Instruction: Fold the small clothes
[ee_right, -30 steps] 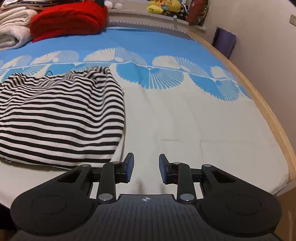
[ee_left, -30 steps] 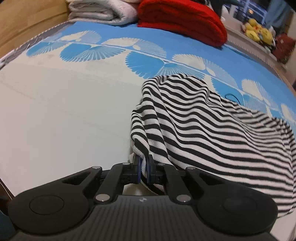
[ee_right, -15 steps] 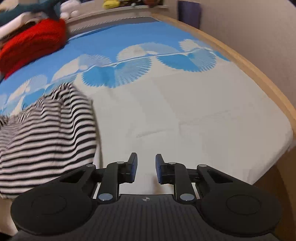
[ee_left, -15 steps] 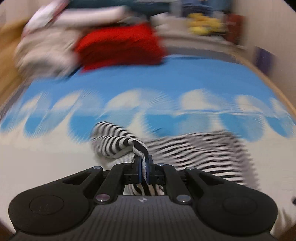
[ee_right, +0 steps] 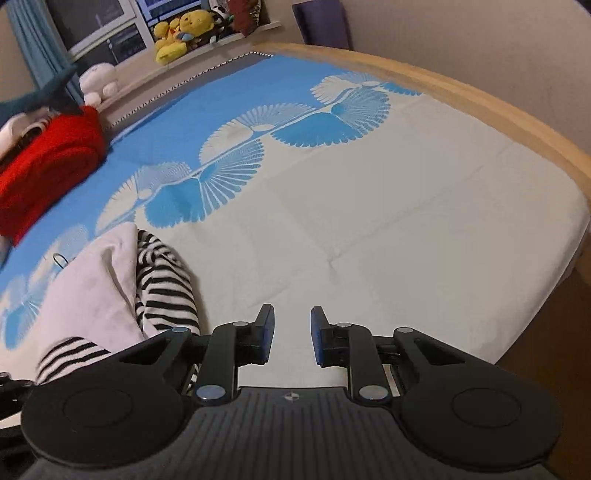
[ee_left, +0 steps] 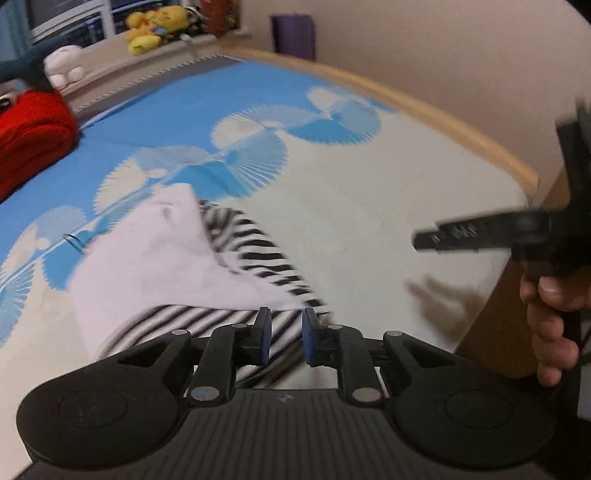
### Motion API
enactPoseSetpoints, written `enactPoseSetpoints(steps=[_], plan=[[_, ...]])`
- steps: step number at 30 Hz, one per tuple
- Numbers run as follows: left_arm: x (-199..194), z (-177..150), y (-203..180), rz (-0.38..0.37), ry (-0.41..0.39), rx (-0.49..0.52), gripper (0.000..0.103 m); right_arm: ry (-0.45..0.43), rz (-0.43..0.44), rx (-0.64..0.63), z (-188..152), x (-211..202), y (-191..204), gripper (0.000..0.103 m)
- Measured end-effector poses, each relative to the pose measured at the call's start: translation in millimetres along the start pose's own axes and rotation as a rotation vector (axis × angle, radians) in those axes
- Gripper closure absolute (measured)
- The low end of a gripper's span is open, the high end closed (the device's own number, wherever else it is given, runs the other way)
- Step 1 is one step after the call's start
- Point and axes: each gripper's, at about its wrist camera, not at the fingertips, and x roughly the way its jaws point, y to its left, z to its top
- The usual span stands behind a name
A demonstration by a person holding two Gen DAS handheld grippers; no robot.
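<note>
Since a second ago the striped garment (ee_left: 255,258) has been folded over on the bedspread (ee_right: 369,229), its white inside up. The left gripper (ee_left: 286,341) is opening, nothing clamped. The right gripper (ee_right: 291,336) is opening, empty, beside the garment.

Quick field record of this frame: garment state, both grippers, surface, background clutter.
garment: black-and-white striped knit top, folded over, pale inside face up
left gripper: jaws opening, striped cloth seen behind the gap, pads off it
right gripper: jaws opening, nothing between them, over bare sheet
surface: blue-and-white fan-print bed sheet
background: red folded knit blanket; yellow plush toys
</note>
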Motion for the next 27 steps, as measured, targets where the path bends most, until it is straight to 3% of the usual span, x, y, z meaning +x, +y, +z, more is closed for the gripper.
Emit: enactPoseSetpoints(steps=[5,8,11,12,13,14,15,16,17,18,21,25,27], plan=[[-31,-14,83,0.076,-0.020,-0.032,0.080,0.059,0.080,0.009,-1,10,9,0.073],[-25,-27,116,0.056,-0.004,-0.077,0.080,0.080,0.130,-0.003,-3,16,22,0.072],[-11,-53,122,-0.007,0.008,-0.133,0.080,0.083,0.167,-0.034,-5,18,41,0.067],[1,-64,120,-0.052,0.043,-0.163,0.079,0.084,0.177,-0.052,-7,19,48,0.063],[18,-71,117,-0.075,0.127,-0.184,0.078,0.087,0.185,-0.068,-8,21,55,0.061],[31,-73,108,-0.053,0.230,-0.151,0.078,0.092,0.189,-0.082,-9,23,61,0.057],[37,-73,97,-0.016,0.253,-0.079,0.078,0.098,0.188,-0.094,-9,26,67,0.052],[37,-70,88,0.002,0.243,-0.022,0.077,0.102,0.185,-0.105,-9,30,73,0.050],[36,-67,88,-0.006,0.238,-0.021,0.068,0.107,0.183,-0.110,-9,34,78,0.046],[31,-63,92,-0.042,0.222,-0.059,0.060,0.117,0.180,-0.110,-8,38,82,0.043],[20,-55,114,-0.116,0.188,-0.185,0.058,0.175,0.159,-0.126,-10,56,95,0.036],[8,-47,140,-0.066,0.137,-0.290,0.058,0.251,0.115,-0.223,-21,75,116,0.036],[5,-42,153,-0.004,0.113,-0.343,0.049,0.268,0.107,-0.290,-28,80,126,0.038]])
